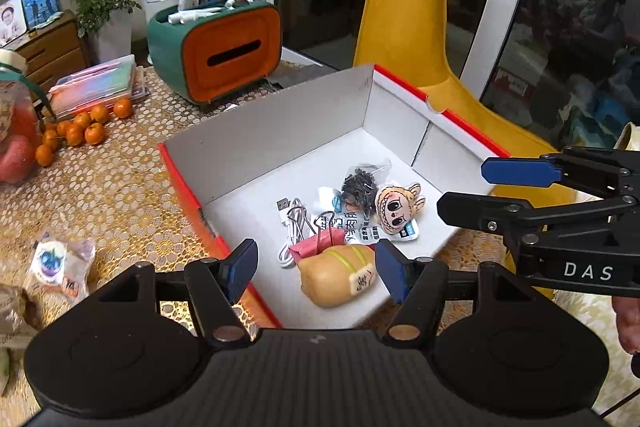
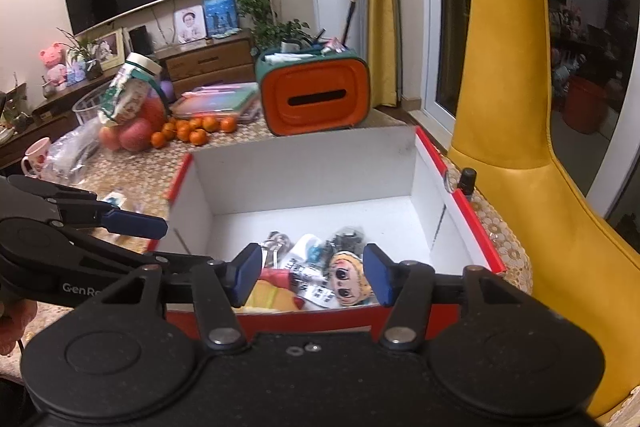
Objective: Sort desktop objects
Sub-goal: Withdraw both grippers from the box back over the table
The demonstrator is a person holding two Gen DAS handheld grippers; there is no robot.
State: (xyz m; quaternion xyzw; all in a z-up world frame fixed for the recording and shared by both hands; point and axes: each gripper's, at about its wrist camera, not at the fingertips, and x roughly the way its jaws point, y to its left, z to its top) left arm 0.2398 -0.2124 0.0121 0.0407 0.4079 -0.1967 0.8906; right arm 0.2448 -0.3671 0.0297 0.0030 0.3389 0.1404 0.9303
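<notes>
A red box with white inner walls (image 1: pixel 260 147) (image 2: pixel 304 171) stands open on the lace-covered table. Inside lie a bread-shaped toy (image 1: pixel 340 275), a pink binder clip (image 1: pixel 320 241), a white USB cable (image 1: pixel 290 227), a cartoon-face charm (image 1: pixel 396 207) (image 2: pixel 350 279), a bag of small dark clips (image 1: pixel 360 183) and a printed sachet (image 1: pixel 368 231). My left gripper (image 1: pixel 316 269) (image 2: pixel 168 239) hangs open over the box's near left corner, empty. My right gripper (image 2: pixel 313 273) (image 1: pixel 464 189) is open above the box's near right side, with nothing between its pads.
A wrapped snack packet (image 1: pixel 60 263) lies on the table left of the box. A small dark bottle (image 2: pixel 467 179) stands by the box's right wall. Behind are an orange-and-green organiser (image 1: pixel 224 47), tangerines (image 1: pixel 84 127), a jar (image 2: pixel 132 91) and a yellow chair (image 2: pixel 520 107).
</notes>
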